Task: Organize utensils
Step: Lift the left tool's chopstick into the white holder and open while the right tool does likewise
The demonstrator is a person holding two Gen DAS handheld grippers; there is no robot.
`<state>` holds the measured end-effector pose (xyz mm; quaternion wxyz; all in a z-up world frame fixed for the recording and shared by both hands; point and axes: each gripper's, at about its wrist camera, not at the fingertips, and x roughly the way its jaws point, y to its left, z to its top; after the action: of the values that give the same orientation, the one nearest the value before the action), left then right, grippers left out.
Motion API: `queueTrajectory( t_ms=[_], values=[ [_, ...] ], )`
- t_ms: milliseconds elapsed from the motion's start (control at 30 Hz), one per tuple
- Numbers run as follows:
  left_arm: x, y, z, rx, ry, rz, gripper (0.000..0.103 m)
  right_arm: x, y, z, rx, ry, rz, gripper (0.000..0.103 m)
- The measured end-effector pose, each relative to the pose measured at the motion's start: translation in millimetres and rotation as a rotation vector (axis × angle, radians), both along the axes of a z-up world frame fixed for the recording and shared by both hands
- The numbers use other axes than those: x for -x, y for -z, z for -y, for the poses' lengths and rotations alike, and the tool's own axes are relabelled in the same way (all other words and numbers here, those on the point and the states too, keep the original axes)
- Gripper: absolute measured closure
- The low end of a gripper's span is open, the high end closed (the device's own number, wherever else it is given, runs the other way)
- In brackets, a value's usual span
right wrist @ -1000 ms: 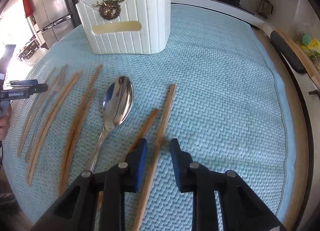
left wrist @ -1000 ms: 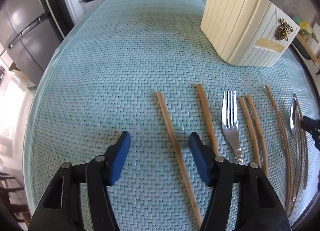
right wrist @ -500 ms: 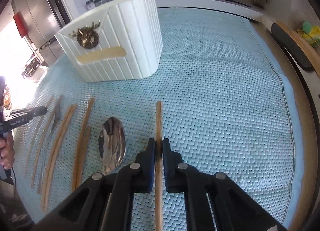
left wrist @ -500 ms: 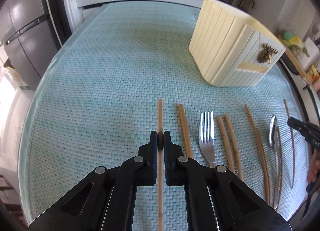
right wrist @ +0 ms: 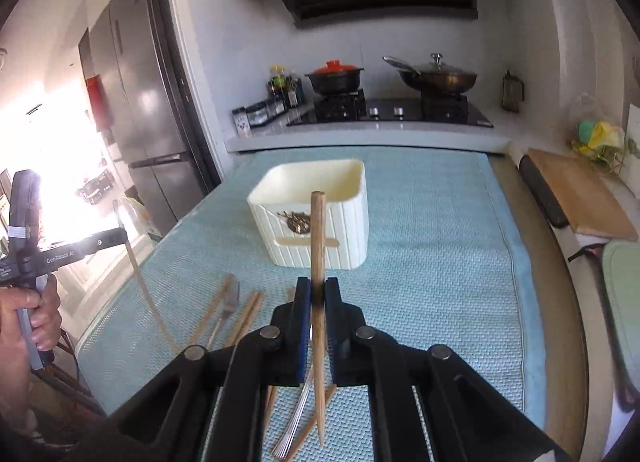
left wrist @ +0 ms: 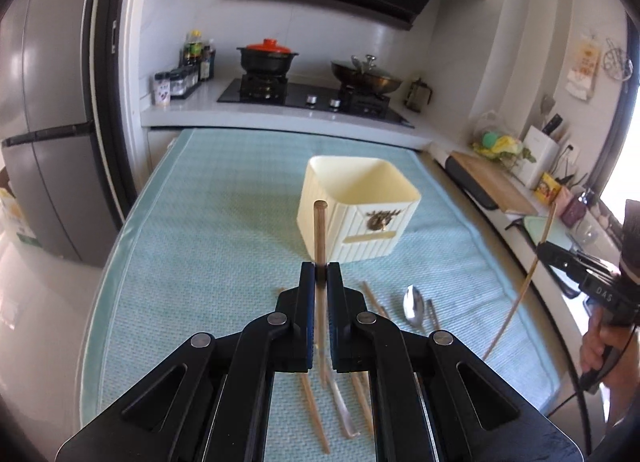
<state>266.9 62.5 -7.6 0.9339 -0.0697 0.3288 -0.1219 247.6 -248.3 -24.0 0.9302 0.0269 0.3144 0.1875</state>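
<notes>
My left gripper (left wrist: 321, 274) is shut on a wooden chopstick (left wrist: 319, 234), held well above the teal mat with its blunt end up in front of the cream utensil holder (left wrist: 356, 208). My right gripper (right wrist: 317, 290) is shut on another chopstick (right wrist: 318, 246), lifted the same way before the cream utensil holder (right wrist: 320, 218). Each gripper shows in the other's view, with its stick hanging down: the right gripper (left wrist: 542, 250) at the right edge, the left gripper (right wrist: 120, 236) at the left. On the mat lie several chopsticks (right wrist: 244, 318), a fork (right wrist: 230, 300) and a spoon (left wrist: 414, 304).
The teal mat (left wrist: 208, 246) covers the table. Behind it is a counter with a hob (left wrist: 312, 96), a red-lidded pot (left wrist: 267, 56) and a pan (left wrist: 366, 76). A fridge (left wrist: 48, 110) stands at the left, a cutting board (right wrist: 580, 194) at the right. A person's hands hold both grippers.
Both grippers closed on a chopstick lying on the mat, then rose and tilted up, lifting the sticks clear. The holder and kitchen now fill the views.
</notes>
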Motion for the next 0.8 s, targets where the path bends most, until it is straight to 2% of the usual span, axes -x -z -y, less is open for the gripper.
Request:
queueTrajectory(
  t_ms=[167, 367, 633, 800],
  values=[
    [0, -23, 8, 0.017, 0.040, 0.051, 0.099, 14, -27, -12, 0.019, -0.004, 0.097, 0.096],
    [-20, -61, 13, 0.042, 0.060, 0.103, 0.099, -7, -54, -17, -0.014, 0.004, 0.144, 0.096],
    [-94, -125, 25, 0.052, 0.029, 0.193, 0.099, -68, -108, -37, -0.029, 0.008, 0.259, 0.096],
    [-150, -125, 46, 0.013, 0.003, 0.209, 0.099, -125, -122, -50, -0.031, 0.016, 0.306, 0.096]
  ],
)
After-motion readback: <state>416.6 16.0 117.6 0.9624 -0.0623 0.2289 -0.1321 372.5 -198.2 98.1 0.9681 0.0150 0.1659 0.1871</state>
